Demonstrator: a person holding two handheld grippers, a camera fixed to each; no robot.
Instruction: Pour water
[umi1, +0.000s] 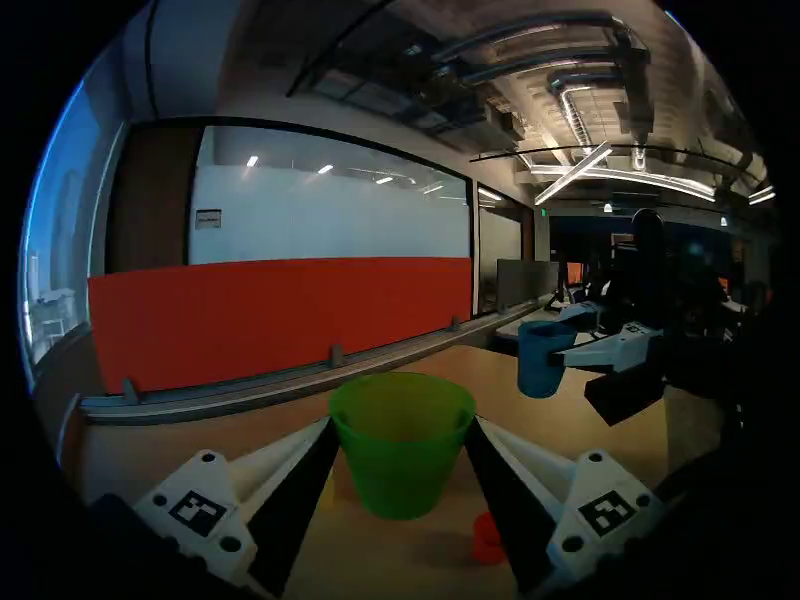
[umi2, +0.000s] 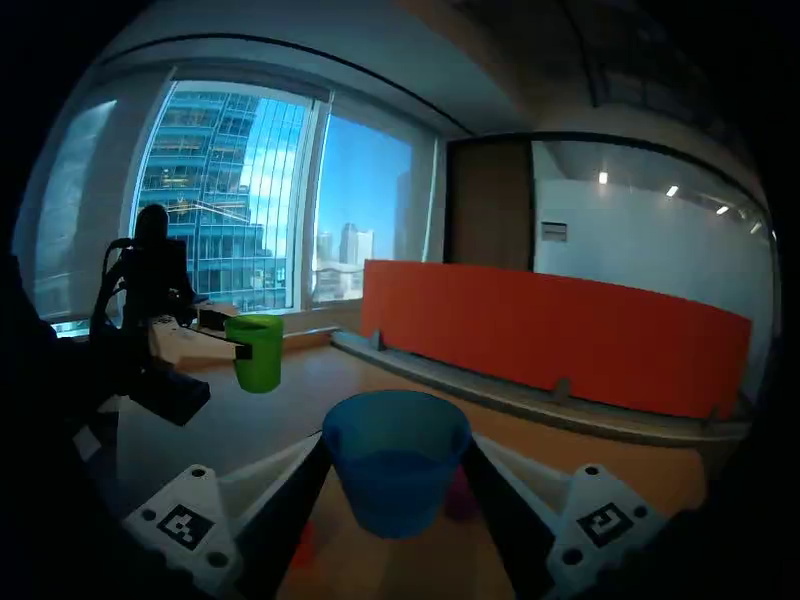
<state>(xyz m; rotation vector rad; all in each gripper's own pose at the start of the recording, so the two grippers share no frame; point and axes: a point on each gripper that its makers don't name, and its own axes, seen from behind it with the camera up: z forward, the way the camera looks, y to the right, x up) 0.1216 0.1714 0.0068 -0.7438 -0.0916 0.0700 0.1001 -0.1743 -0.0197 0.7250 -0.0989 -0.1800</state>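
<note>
Left gripper (umi1: 402, 425), close in: both fingers pinch a green tapered plastic cup (umi1: 402, 455), upright, rim level. Beneath it is a light wooden tabletop (umi1: 400, 565); a small red round object (umi1: 487, 538) lies on it just right of the cup's base. Right gripper (umi2: 396, 450): fingers clamped either side of a blue translucent plastic cup (umi2: 396, 475), upright; contents cannot be told. A small magenta object (umi2: 460, 495) sits just behind that cup. Farther off, each view shows the opposite gripper holding its cup upright, the two cups well apart. Beyond: a long orange partition panel (umi1: 280, 310), then tall windows (umi2: 230, 200) with towers outside.
</note>
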